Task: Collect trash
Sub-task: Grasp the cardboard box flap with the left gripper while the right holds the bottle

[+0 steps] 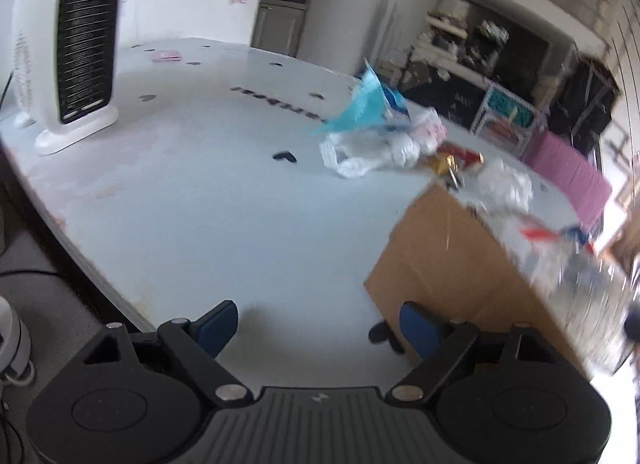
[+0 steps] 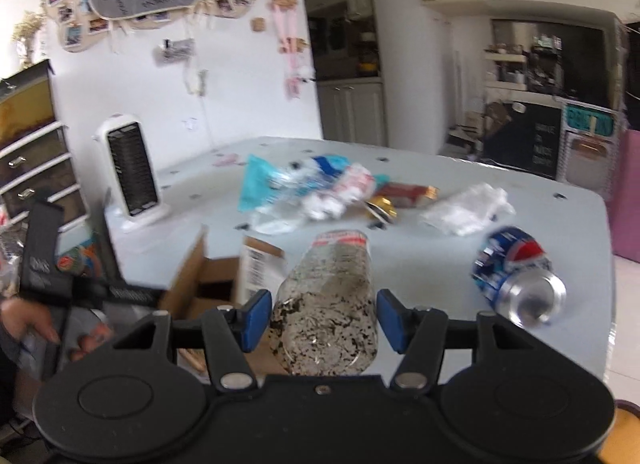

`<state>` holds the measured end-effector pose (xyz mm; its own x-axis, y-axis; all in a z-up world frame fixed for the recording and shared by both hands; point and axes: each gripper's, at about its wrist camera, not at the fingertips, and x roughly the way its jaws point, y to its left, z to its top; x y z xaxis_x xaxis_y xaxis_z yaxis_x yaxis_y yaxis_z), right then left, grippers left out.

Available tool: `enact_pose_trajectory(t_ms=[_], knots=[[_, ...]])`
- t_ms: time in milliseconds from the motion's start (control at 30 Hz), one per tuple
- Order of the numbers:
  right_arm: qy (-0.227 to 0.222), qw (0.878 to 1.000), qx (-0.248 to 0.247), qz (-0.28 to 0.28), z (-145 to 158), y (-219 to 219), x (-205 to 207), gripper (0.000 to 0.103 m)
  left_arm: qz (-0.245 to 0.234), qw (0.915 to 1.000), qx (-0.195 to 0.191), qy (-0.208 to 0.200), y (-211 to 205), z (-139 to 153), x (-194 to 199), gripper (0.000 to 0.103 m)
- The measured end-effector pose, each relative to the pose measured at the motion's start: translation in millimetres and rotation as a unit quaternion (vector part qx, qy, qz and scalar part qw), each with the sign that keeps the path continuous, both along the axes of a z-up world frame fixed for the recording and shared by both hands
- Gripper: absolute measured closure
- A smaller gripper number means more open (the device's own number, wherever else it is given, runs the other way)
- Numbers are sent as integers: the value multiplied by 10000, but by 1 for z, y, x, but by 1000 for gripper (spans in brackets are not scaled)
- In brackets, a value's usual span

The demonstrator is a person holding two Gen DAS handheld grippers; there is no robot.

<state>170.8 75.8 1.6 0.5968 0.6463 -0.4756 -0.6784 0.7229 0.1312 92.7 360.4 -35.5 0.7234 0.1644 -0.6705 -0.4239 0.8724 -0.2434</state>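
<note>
**Ana:** Left wrist view first: the left gripper [image 1: 316, 328] stands wide with nothing between its blue pads, low over the pale table [image 1: 180, 204]. The cardboard box [image 1: 460, 264] sits just to its right, brown, flat-sided, stiff. Farther on lies a heap of wrappers [image 1: 372, 132]: thin crinkled plastic, teal and white film, and something red and gold beside it.

**Ben:** And the blurred clear thing above the box?

**Ana:** That looks like the bottle the other hand carries. In the right wrist view, the right gripper [image 2: 324, 320] is closed on a clear plastic bottle [image 2: 328, 304], speckled with dark flecks inside, ribbed and glossy, lifted near the open box [image 2: 208, 284].

**Ben:** So how much is done?

**Ana:** Little, I'd judge. One piece is in hand; the dented blue can [image 2: 516, 276], a crumpled white bag [image 2: 468, 208] and the wrapper heap still lie on the table.
</note>
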Motion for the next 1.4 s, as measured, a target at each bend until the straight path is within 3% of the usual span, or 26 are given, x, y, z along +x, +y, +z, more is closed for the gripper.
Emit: enact_pose_trajectory(t_ms=[267, 500, 600, 667, 900, 1000, 1067, 1133, 1200, 1300, 1400], knots=[[284, 9991, -259, -178, -26, -22, 5, 44, 101, 9958, -798, -434, -15, 36, -16, 14], [406, 9980, -423, -246, -30, -23, 0, 44, 202, 9916, -1273, -54, -45, 44, 14, 14], [404, 9976, -451, -334, -28, -18, -1, 41, 274, 9944, -1019, 90, -56, 42, 22, 16], [407, 9970, -482, -456, -27, -14, 0, 34, 400, 9952, -884, 148, -59, 40, 24, 24], [607, 9938, -463, -814, -25, -2, 15, 27, 646, 9949, -752, 210, -49, 35, 19, 49], [782, 9919, -481, -881, -27, 4, 22, 27, 716, 9944, -723, 284, -45, 29, 18, 67], [821, 9909, -538, -926, -30, 9, 25, 27, 729, 9946, -664, 322, -43, 26, 17, 91], [829, 9906, -601, -904, -33, 14, 26, 27, 721, 9949, -629, 328, -42, 24, 16, 100], [844, 9903, -683, -873, -36, 18, 26, 29, 670, 9952, -666, 271, -41, 23, 14, 100], [859, 9893, -770, -893, -42, 20, 26, 40, 627, 9961, -584, 192, -44, 24, 11, 101], [796, 9901, -748, -876, -42, 17, 26, 42, 620, 9965, -548, 120, -46, 25, 8, 101]])
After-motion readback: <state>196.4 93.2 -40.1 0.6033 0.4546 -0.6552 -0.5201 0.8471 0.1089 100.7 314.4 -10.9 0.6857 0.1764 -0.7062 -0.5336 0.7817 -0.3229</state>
